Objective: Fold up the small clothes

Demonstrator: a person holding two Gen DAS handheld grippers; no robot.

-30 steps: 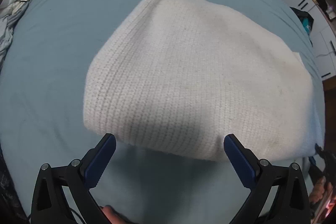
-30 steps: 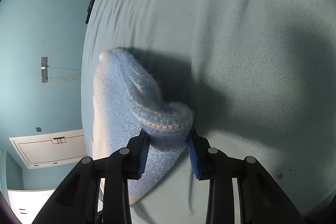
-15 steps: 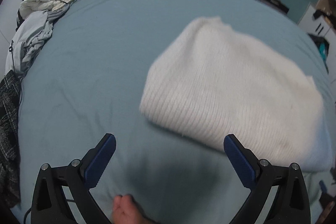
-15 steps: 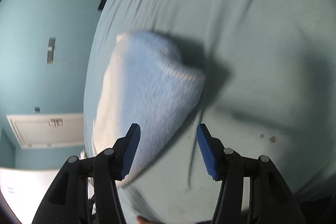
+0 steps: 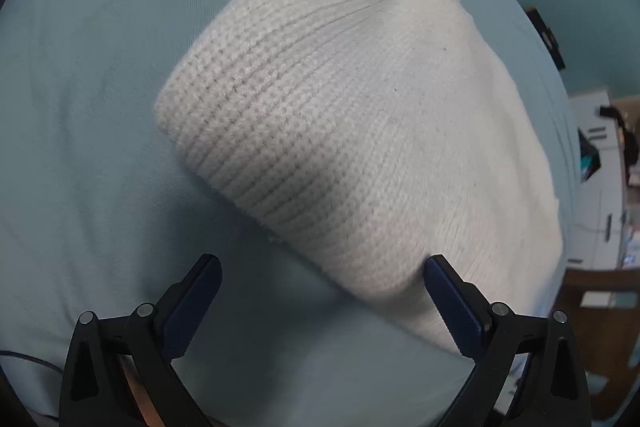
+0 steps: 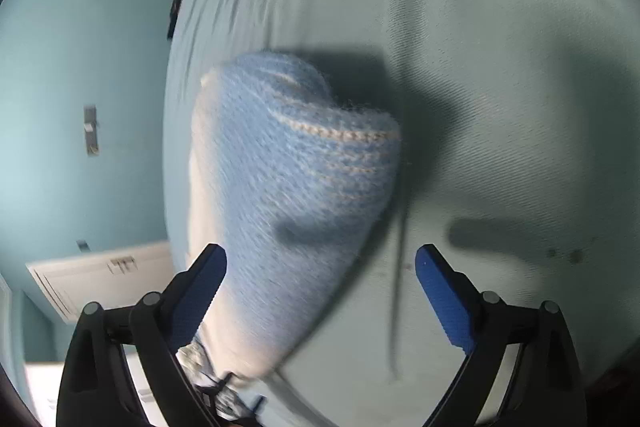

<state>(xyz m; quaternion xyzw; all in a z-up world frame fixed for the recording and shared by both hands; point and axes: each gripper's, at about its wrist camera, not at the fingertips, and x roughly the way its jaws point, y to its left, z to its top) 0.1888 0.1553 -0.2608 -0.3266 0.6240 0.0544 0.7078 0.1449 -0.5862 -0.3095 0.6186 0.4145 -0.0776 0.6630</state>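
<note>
In the left wrist view, the left gripper is seen at the bottom of the frame with its blue-padded fingers spread wide and nothing held between them. Just beyond the fingertips, a folded white knitted garment is laid on the light blue bed sheet; it fills the centre and right of the frame, and its nearest rounded fold is seen close to the right finger, though contact cannot be confirmed. A ribbed edge is shown at the upper centre of the garment. At the far right edge of the frame, white drawers are visible beyond the bed.

In the right wrist view, the right gripper is likewise shown at the bottom of the frame with its jaws parted and gripping nothing. The same knitted garment, tinted blue in shadow here and blurred, is seen from its side, running from the lower centre between the fingers up to mid-frame; it lies nearer the left finger than the right one. A pale stitched band is seen near its upper edge. The sheet is spread across the right and upper parts of the frame, with shadows cast on it. Farthest, at the left, a teal wall and a white door are seen.
</note>
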